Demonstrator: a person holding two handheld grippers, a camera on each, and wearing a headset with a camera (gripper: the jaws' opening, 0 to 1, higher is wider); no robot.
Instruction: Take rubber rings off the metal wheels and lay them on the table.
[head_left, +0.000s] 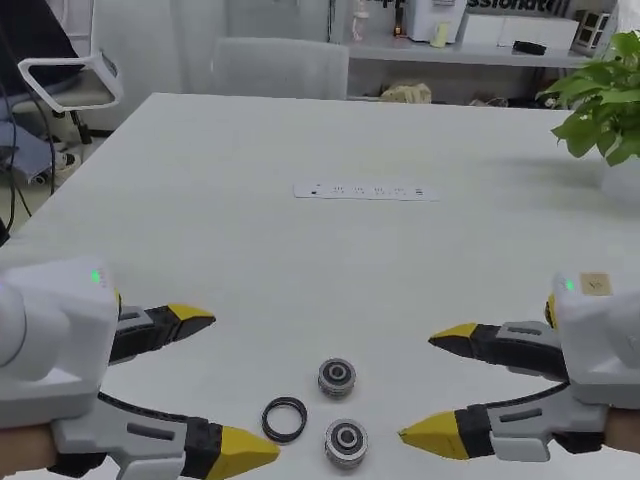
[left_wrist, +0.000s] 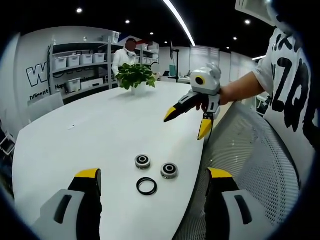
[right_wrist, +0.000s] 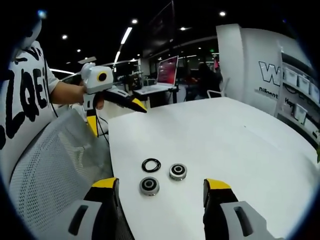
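Rubber ring, one; metal wheels, two; left claw, right claw both released.

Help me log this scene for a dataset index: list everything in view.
metal wheels: two, silver with dark centres, near table edge between the grippers
rubber ring: one, black, flat on the table beside the nearer wheel
power strip: one, white, mid-table
potted plant: one, green, far right of table
chair: one, pale grey, far side of table
table: one, white
left gripper: one, grey with yellow tips, open
right gripper: one, same colours, open
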